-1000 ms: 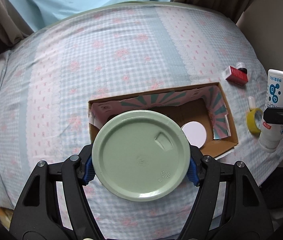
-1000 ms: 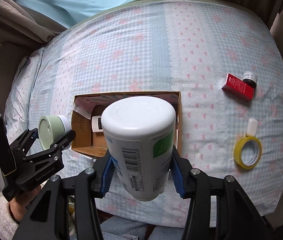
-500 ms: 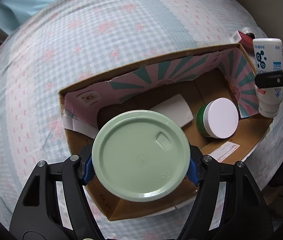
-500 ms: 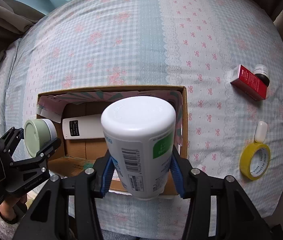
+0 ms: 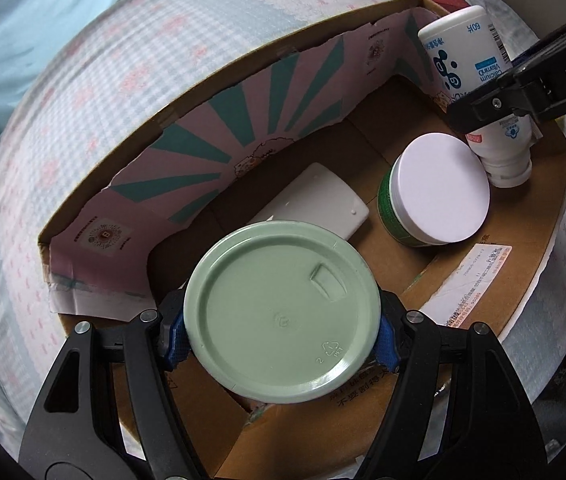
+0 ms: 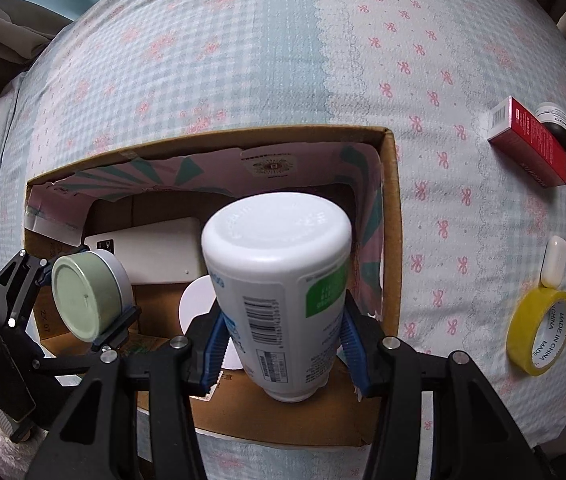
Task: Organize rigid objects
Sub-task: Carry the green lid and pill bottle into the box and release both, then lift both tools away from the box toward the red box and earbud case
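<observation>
Both hand-held grippers have come down from above the bed, and the cardboard box (image 5: pixel 243 80) now fills each view where a second ago it sat small below them. The left hand-held gripper (image 5: pixel 283 338) is clamped on the pale green jar (image 5: pixel 281 312), which hangs over the box's near-left part, at about 7 o'clock of the white-lidded green tub (image 5: pixel 437 200). The right hand-held gripper (image 6: pixel 283 344) is clamped on the white bottle (image 6: pixel 279 264), cap down, at about 2 o'clock of that tub. A flat white container (image 5: pixel 315 200) lies inside already. By my judgement both loads are close to being set down; the red carton (image 6: pixel 529 146) and yellow tape roll (image 6: pixel 539 334) wait on the bedspread (image 6: pixel 243 60).
</observation>
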{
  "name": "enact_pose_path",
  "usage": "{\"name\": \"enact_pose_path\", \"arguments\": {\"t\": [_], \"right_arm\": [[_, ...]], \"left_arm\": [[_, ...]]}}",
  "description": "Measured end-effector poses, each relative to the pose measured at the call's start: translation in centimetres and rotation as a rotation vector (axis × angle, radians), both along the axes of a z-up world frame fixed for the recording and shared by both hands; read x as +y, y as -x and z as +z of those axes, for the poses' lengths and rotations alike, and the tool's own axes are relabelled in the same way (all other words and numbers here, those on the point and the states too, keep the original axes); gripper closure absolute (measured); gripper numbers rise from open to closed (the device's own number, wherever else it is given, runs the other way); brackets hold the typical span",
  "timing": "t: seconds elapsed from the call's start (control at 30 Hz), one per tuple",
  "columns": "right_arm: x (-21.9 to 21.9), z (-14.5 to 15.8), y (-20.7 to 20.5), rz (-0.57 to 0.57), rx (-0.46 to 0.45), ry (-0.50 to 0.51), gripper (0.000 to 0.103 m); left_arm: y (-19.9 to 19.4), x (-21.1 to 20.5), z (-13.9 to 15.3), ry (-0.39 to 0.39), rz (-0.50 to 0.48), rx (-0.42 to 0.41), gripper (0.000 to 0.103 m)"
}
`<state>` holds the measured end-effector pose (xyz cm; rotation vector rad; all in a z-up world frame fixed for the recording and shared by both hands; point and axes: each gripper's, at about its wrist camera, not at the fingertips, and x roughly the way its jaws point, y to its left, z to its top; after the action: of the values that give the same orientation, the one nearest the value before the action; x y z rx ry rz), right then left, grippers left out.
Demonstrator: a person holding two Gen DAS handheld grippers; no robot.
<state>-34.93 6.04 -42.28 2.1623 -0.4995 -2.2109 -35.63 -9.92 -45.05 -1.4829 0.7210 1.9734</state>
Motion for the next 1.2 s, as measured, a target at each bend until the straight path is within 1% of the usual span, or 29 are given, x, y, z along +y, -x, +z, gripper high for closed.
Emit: {"name": "enact_pose_path", "arguments": {"t": [0.07, 0.1, 0.13, 0.17, 0.2, 0.23, 0.27, 0.3, 0.33, 0.47, 0.53, 0.7, 0.8, 0.93, 1.03, 1.1, 1.17, 1.2], "right_arm": [[0.1, -0.3, -0.1, -0.004, 0.004, -0.014, 0.056], [0.1, -0.3, -0.1, -0.003, 0.005, -0.026, 0.056], [0.0, -0.3, -0.2, 0.003, 0.006, -0.033, 0.055], [0.0, -0.1, -0.3, 0.004, 0.015, -0.035, 0.052], [0.0, 0.3, -0.4, 0.006, 0.032, -0.025, 0.048], [-0.2, 0.7, -0.5, 0.007, 0.054, -0.005, 0.033], [-0.4, 1.1, -0.7, 0.010, 0.074, 0.005, 0.002], [-0.6, 1.5, -0.8, 0.018, 0.094, 0.029, 0.000], [-0.9, 1.9, -0.9, 0.021, 0.109, 0.026, 0.000], [-1.7, 3.5, -1.7, 0.058, 0.194, -0.078, 0.000], [-1.8, 3.9, -2.1, 0.064, 0.208, -0.096, 0.000], [-1.8, 4.6, -2.1, 0.040, 0.190, -0.087, 0.000], [-1.8, 5.3, -2.4, 0.026, 0.183, -0.089, 0.000], [-2.2, 6.4, -2.8, 0.041, 0.166, -0.110, 0.000], [-2.6, 7.6, -3.4, 0.061, 0.177, -0.141, 0.000], [-2.7, 8.3, -3.8, 0.061, 0.177, -0.148, 0.000], [-2.5, 9.3, -4.3, 0.051, 0.189, -0.151, 0.000], [-2.4, 9.9, -4.6, 0.047, 0.199, -0.155, 0.000]], "left_arm": [[0.1, -0.3, 0.2, -0.023, 0.005, -0.018, 0.035], [0.1, -0.4, 0.4, -0.034, 0.009, -0.028, 0.032], [0.0, -0.7, 0.8, -0.043, 0.013, -0.031, 0.007], [-0.1, -0.9, 1.3, -0.061, 0.015, -0.030, 0.000], [-0.3, -1.1, 1.7, -0.079, 0.011, -0.040, 0.000], [-0.4, -1.3, 2.0, -0.092, 0.008, -0.048, 0.000], [-0.6, -1.5, 2.2, -0.098, 0.007, -0.051, 0.000], [-0.8, -1.6, 2.4, -0.093, 0.005, -0.055, 0.000], [-1.0, -1.8, 2.5, -0.093, 0.007, -0.057, 0.000], [-1.5, -2.8, 3.1, -0.107, 0.038, -0.072, 0.000], [-2.2, -3.2, 3.5, -0.108, 0.050, -0.069, 0.000], [-2.6, -4.0, 4.8, -0.126, 0.091, -0.068, 0.000], [-2.5, -4.2, 6.1, -0.129, 0.121, -0.035, 0.000], [-2.4, -4.6, 8.2, -0.144, 0.152, 0.025, 0.000], [-2.3, -4.7, 9.4, -0.119, 0.166, 0.061, 0.000], [-2.2, -4.6, 9.9, -0.092, 0.160, 0.051, 0.000], [-2.2, -4.7, 11.0, -0.094, 0.159, 0.062, 0.000], [-2.3, -4.7, 11.6, -0.097, 0.161, 0.081, 0.000]]}}
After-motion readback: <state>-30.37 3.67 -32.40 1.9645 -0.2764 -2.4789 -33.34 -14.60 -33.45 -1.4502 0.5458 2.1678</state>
